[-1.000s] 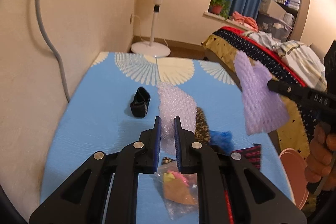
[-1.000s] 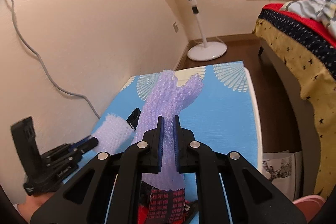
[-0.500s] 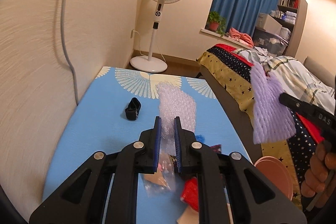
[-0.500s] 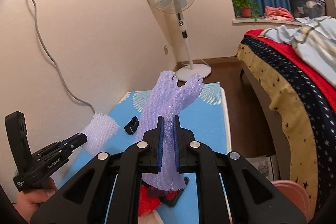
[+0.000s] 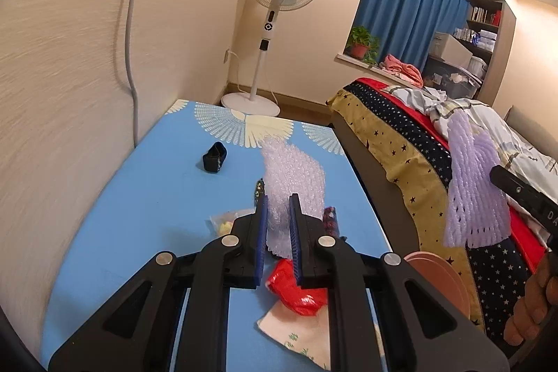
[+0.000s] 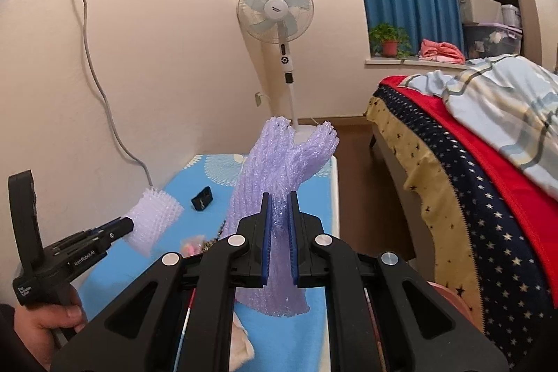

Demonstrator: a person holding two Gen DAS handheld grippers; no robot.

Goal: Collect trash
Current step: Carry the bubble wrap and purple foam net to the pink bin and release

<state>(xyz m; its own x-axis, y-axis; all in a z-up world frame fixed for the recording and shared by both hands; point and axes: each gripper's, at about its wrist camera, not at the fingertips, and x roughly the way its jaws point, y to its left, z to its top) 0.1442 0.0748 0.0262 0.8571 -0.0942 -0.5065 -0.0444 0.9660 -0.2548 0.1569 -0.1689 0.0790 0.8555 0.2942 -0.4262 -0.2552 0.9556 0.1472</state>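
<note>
Compared with a second earlier, more of the bench (image 5: 146, 197) and of the bed (image 5: 401, 142) at 3 o'clock is seen, both foam pieces having been carried higher above the blue cloth, and a red wrapper (image 5: 296, 288) and a pale napkin (image 5: 300, 333) are now exposed at 6 o'clock. The purple foam net (image 6: 279, 183), a soft ribbed mesh sleeve forked at its top, is clamped in the right hand-held gripper (image 6: 278, 239). The white foam net (image 5: 291, 183), knobbly and translucent, is pinched by the left hand-held gripper (image 5: 278, 239). A small black strap (image 5: 214, 157) lies at 11 o'clock.
</note>
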